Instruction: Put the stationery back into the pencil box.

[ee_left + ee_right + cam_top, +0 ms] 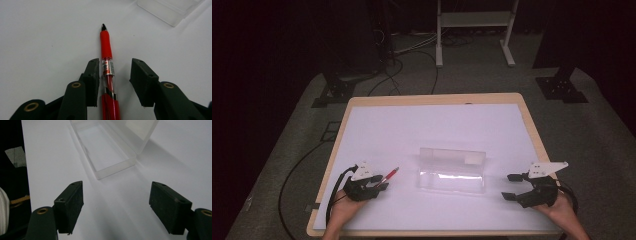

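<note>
Left gripper (113, 75), jaws parted near the table's (432, 120) front-left corner, straddles our red pen (106, 47), touching one jaw; right gripper (116, 205) spread.

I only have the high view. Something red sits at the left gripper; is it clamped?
Observer: No. In the left gripper view the red pen lies between open jaws, touching one pad, a gap on the other side.
Operator: Which way does the tip point?
Observer: Away from the left gripper, toward the clear box.
Operator: Is the box empty?
Observer: The part seen in the right gripper view is, lid raised. The right gripper is open, short of it.
</note>
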